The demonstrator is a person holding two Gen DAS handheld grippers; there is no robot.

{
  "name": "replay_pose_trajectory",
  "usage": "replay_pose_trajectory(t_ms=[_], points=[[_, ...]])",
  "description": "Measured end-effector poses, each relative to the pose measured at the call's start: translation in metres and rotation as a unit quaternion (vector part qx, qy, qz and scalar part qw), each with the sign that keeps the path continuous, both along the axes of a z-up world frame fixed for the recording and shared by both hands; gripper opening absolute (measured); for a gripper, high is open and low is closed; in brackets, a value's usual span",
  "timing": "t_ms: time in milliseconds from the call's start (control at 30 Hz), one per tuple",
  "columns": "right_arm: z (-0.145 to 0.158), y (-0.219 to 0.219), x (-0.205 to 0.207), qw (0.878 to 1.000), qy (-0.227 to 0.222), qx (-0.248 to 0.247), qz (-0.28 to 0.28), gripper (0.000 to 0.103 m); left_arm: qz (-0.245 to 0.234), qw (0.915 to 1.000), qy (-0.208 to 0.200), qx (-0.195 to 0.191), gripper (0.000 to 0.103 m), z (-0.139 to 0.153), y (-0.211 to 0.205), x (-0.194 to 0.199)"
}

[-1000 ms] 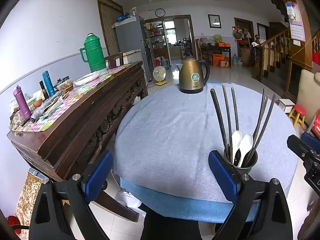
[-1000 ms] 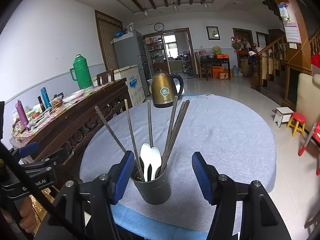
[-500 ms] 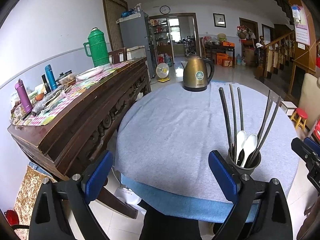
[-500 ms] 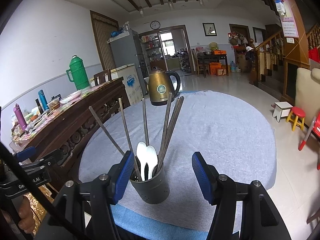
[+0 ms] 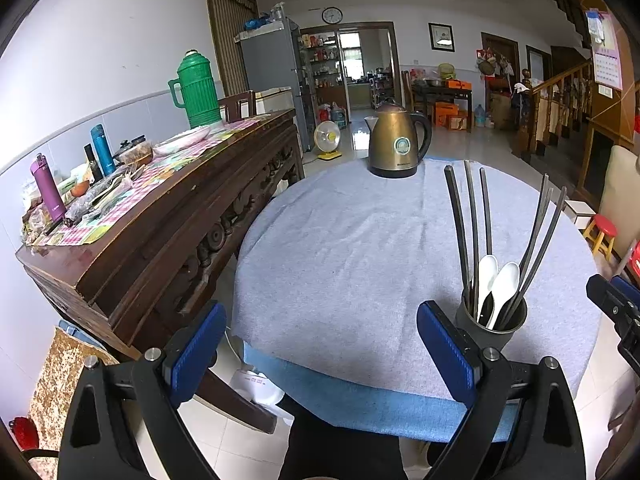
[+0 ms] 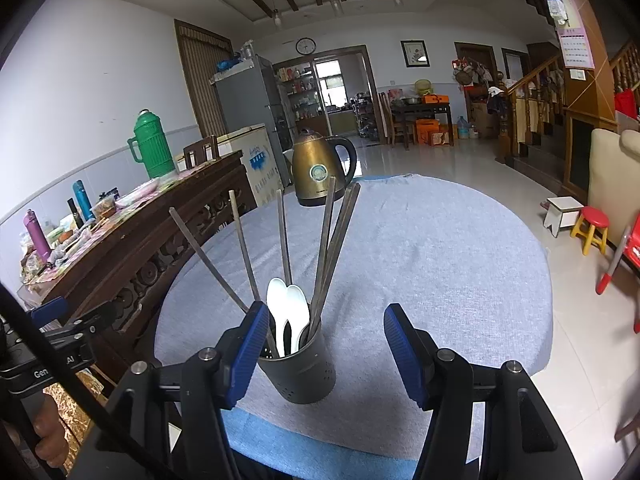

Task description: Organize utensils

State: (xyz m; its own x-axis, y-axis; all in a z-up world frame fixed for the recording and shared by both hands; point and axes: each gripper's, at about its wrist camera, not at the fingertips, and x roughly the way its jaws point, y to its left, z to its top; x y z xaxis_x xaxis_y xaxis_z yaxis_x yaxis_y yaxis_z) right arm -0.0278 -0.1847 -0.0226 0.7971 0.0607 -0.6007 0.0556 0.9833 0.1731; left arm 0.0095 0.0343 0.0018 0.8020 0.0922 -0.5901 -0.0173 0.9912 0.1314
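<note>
Not much readable text here. "AI" and "Ge…" in white on the left gripper (image 6: 60, 344) body as seen from the right camera, rest cut off. Round teal badge on the gold kettle (image 5: 398, 140) with a line of print under it, too small to read. Blue print on the white chest freezer (image 6: 258, 160), can't make it out. Wall calendar (image 5: 607, 60) top right, just a grid at this size.

Counts: one dark grey perforated cup (image 6: 298, 368) sitting on the grey cloth of the round counter (image 5: 340, 248), near its front edge. Two white spoons (image 6: 286, 312) in it, bowls up, side by side. Six dark chopsticks (image 6: 325, 248) standing in it too, fanned out, three leaning left and three right. One kettle at the far edge of the cloth, well apart from the cup.

On the wooden sideboard (image 5: 168, 216): one green thermos (image 5: 198, 90), one teal bottle (image 5: 103, 150), one purple bottle (image 5: 48, 192), plus clutter too jumbled to count.

Right gripper (image 6: 322, 350): fingers spread wide, cup sitting in the gap but nearer the left pad; can't tell if that pad touches it. Nothing gripped.

Left gripper (image 5: 320, 350): fingers wide apart over the counter's front edge, holding nothing, cup just past the right finger.
</note>
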Motion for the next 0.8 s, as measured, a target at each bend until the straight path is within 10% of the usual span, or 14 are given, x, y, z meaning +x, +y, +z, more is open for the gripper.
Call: replay_pose_trajectory(t_ms=[800], points=[[0.001, 0.013, 0.002, 1.000, 0.005, 0.001, 0.012, 0.064, 0.005, 1.0000, 0.004, -0.006, 0.096, -0.007, 0.011, -0.001]])
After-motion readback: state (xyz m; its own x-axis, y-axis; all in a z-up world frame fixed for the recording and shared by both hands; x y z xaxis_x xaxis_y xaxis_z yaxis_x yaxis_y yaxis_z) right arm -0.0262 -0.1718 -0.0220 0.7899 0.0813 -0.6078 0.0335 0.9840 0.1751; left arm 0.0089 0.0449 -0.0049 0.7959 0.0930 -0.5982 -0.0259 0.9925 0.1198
